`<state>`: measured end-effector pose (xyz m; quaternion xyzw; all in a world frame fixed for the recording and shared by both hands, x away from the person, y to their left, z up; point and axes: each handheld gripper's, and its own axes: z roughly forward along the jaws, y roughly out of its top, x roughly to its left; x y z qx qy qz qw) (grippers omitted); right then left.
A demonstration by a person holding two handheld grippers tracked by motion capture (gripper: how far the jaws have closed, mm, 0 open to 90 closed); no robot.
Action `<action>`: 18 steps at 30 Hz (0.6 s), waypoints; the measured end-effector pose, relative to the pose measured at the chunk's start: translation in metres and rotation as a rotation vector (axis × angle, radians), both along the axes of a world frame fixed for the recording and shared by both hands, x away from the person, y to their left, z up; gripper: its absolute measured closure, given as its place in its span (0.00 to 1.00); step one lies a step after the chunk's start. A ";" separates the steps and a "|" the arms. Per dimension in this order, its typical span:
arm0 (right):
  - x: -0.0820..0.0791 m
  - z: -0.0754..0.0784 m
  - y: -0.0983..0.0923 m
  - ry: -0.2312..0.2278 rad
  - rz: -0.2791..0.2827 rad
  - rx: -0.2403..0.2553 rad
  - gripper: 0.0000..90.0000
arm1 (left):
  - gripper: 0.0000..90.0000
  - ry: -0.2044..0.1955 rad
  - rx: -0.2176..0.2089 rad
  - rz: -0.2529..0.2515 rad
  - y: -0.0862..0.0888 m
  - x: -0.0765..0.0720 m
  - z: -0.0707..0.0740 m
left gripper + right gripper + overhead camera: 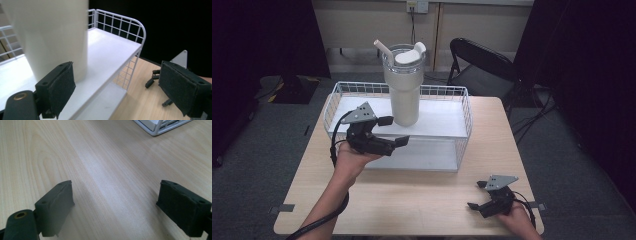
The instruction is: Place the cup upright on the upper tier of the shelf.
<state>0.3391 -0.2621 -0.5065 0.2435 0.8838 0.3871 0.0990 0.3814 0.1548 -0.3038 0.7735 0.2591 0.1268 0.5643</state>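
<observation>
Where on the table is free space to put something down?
The bare wood of the table between the wire rack and the near edge is free, left of the right hand-held gripper. The rack's top shelf is crowded around the tumbler and left hand-held gripper.

Matt white tumbler [404,95], white-coated wire rack [462,107], smooth pale wood-grain table [422,200].

A pale wood worktop [412,195] stands on grey carpet [262,150]. Behind it, a black folding chair [479,67] sits by a beige wall [362,22] with a socket [417,6]. Dark curtains [262,35] hang either side.
</observation>
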 end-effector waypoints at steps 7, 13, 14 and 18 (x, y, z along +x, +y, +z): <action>0.000 0.000 0.000 0.000 0.000 0.000 0.14 | 0.15 0.009 -0.006 -0.017 -0.001 -0.006 -0.011; 0.000 0.000 0.000 0.000 0.000 0.000 0.14 | 0.16 0.023 0.009 -0.036 -0.002 -0.012 -0.022; 0.000 0.000 0.000 0.000 0.000 0.000 0.14 | 0.16 0.025 0.011 -0.039 -0.003 -0.013 -0.024; 0.000 0.000 0.000 0.000 0.000 0.000 0.14 | 0.16 0.032 0.017 -0.051 -0.003 -0.017 -0.031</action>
